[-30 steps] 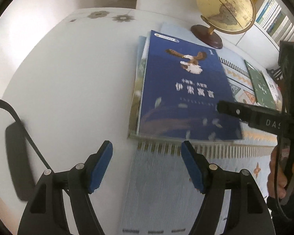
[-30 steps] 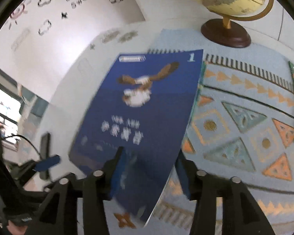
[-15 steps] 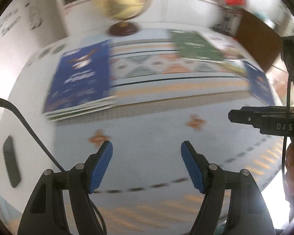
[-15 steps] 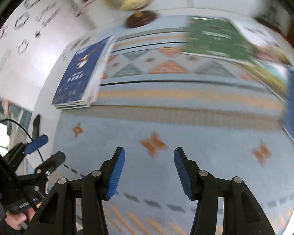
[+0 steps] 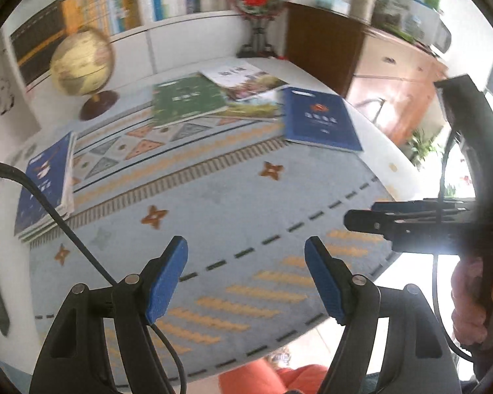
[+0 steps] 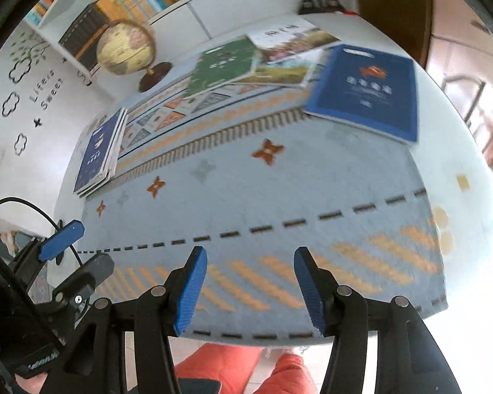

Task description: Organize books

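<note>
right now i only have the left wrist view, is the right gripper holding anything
Observer: No. The right wrist view shows the right gripper open, with only the mat between its pads.
Operator: closest loose book from there
Observer: The dark blue book, ahead of it and to the right.
Operator: anything i'm missing far left
Observer: Cloud stickers and lettering on the wall, left of the stack of books.

stack (image 5: 46, 184) L on mat (image 5: 233, 197) | globe (image 5: 82, 62) behind | loose bks (image 5: 187, 98) far R
</note>
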The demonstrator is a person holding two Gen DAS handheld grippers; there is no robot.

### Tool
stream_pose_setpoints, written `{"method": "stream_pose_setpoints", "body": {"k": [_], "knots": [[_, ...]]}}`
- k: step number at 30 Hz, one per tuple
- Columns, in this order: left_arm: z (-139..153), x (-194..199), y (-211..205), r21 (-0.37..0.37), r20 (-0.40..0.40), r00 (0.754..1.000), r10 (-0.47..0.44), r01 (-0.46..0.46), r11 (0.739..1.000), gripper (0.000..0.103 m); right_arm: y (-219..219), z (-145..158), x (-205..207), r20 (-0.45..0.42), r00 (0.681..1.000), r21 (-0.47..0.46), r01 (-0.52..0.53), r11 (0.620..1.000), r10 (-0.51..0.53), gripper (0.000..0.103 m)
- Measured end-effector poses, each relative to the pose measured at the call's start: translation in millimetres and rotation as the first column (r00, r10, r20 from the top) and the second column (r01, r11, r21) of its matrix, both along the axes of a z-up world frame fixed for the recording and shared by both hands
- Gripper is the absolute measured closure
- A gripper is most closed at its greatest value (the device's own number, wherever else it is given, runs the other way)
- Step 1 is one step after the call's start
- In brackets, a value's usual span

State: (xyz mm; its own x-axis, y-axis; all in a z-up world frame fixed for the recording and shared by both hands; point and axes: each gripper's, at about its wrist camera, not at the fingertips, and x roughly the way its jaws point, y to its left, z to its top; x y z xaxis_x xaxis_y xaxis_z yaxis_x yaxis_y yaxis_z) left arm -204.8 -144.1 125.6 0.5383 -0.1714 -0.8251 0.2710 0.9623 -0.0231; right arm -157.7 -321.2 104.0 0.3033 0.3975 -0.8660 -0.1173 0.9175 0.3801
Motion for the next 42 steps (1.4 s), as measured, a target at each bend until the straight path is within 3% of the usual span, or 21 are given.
{"method": "stream_pose_setpoints", "body": {"k": [3,9,16,20,22,25,29,33,37,42], "knots": [[-2,7,-12,0.015,-0.012,1.0,-0.018,0.018,1.0,0.031,-7,-3,-2,0.003,1.0,0.019,0.016,1.0,-0.016,0.05],[-17,46,-30,-0.06,-0.072,0.996,-0.051,0.047,0.997,0.031,-28,-9,9,0.02,0.998,-0.021,0.06,0.998,-0.059,0.05],[-31,109,-47,-0.055,-0.106,0.985,-0.135,0.13,0.99,0.031,-64,-19,64,0.0,0.982,-0.02,0.188,0.982,-0.188,0.05],[-45,150,-60,-0.034,-0.142,0.967,-0.214,0.211,0.977,0.031,-81,-24,100,0.007,0.959,-0.056,0.284,0.957,-0.284,0.05],[-53,165,-70,-0.012,-0.15,0.957,-0.25,0.251,0.968,0.031,-84,-26,112,0.007,0.948,-0.137,0.315,0.939,-0.317,0.05],[-63,182,-80,-0.045,-0.171,0.935,-0.31,0.307,0.951,0.031,-87,-25,127,0.03,0.944,-0.269,0.323,0.907,-0.327,0.05],[-78,206,-98,-0.073,-0.214,0.912,-0.349,0.342,0.937,0.031,-101,-30,135,0.025,0.934,-0.295,0.346,0.89,-0.355,0.05],[-93,225,-110,-0.169,-0.255,0.888,-0.383,0.35,0.922,0.029,-116,-36,146,0.003,0.926,-0.279,0.364,0.889,-0.378,0.05],[-107,242,-112,-0.197,-0.306,0.889,-0.341,0.292,0.936,0.028,-129,-42,167,-0.002,0.923,-0.275,0.369,0.888,-0.384,0.05],[-108,254,-110,-0.184,-0.278,0.925,-0.258,0.212,0.96,0.028,-132,-49,191,-0.004,0.935,-0.264,0.342,0.902,-0.356,0.05]]}}
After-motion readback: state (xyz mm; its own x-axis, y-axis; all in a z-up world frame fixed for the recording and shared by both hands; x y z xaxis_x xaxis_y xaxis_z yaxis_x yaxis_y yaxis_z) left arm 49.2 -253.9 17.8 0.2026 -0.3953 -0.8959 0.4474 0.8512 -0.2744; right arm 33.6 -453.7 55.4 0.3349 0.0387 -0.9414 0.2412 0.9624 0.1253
